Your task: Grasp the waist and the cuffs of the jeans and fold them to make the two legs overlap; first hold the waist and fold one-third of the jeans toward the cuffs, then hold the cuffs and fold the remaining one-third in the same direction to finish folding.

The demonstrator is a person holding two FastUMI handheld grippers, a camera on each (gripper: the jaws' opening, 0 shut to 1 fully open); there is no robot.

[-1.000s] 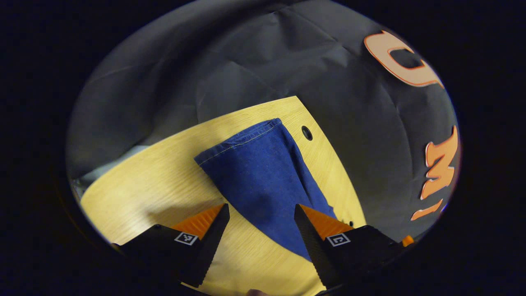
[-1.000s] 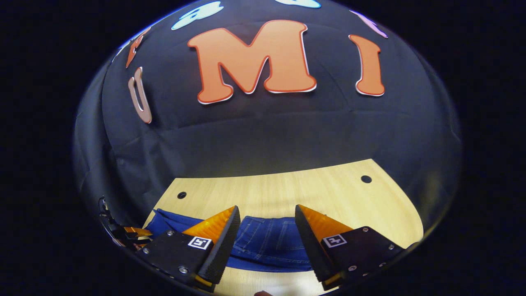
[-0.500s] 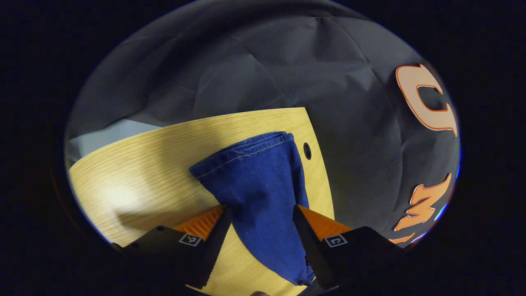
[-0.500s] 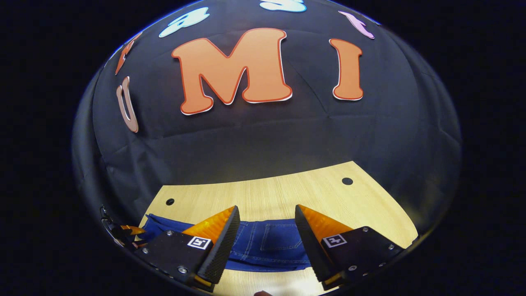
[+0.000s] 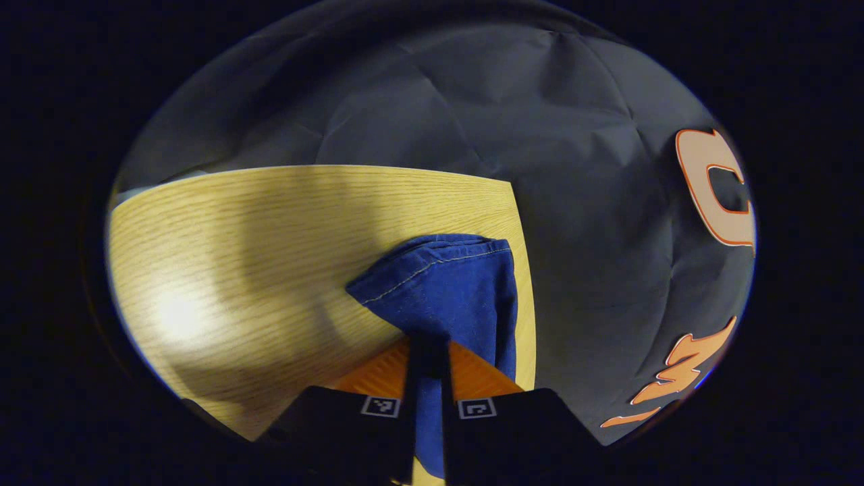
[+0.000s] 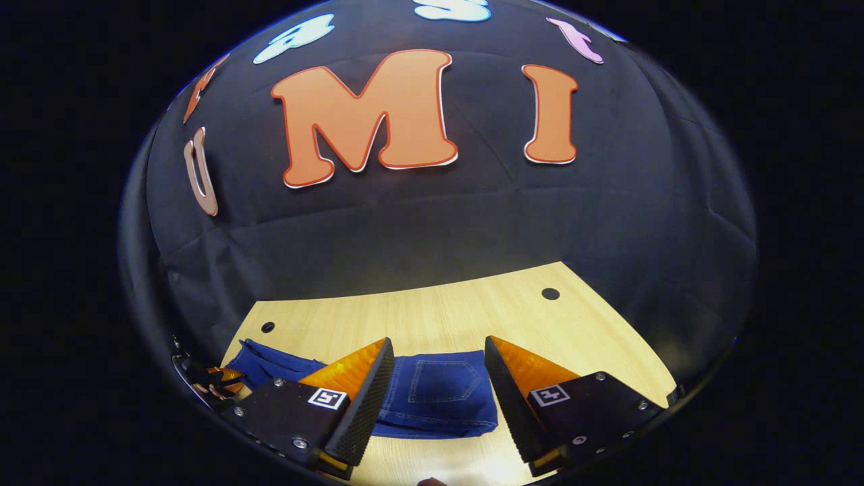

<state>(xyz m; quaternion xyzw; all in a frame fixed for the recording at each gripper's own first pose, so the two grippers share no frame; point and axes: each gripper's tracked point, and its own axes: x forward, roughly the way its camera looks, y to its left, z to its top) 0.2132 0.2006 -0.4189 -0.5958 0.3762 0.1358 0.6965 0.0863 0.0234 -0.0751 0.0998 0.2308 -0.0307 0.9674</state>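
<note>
The blue jeans [image 5: 449,287] lie on the pale wooden table [image 5: 256,229]. In the left gripper view the cuff end, with its stitched hem, bunches just beyond my left gripper [image 5: 427,354], which is shut on the leg fabric a little behind the cuffs. In the right gripper view the seat of the jeans [image 6: 439,391], back pocket up, lies flat on the table. My right gripper [image 6: 436,368] hovers open over it with nothing between its fingers. The left gripper [image 6: 210,385] shows small at the far left edge, by the leg.
The black cloth wall stands close behind the table on the far side. Two round holes [image 6: 550,293] [image 6: 268,327] mark the tabletop near its back edge. Bare wood [image 6: 472,317] stretches beyond the jeans, and more bare wood [image 5: 202,270] lies left of the cuffs.
My left gripper has shut on the jeans leg near the cuffs and the cuff end has bunched closer. The right gripper stays open and the waist end has shifted left under it.
</note>
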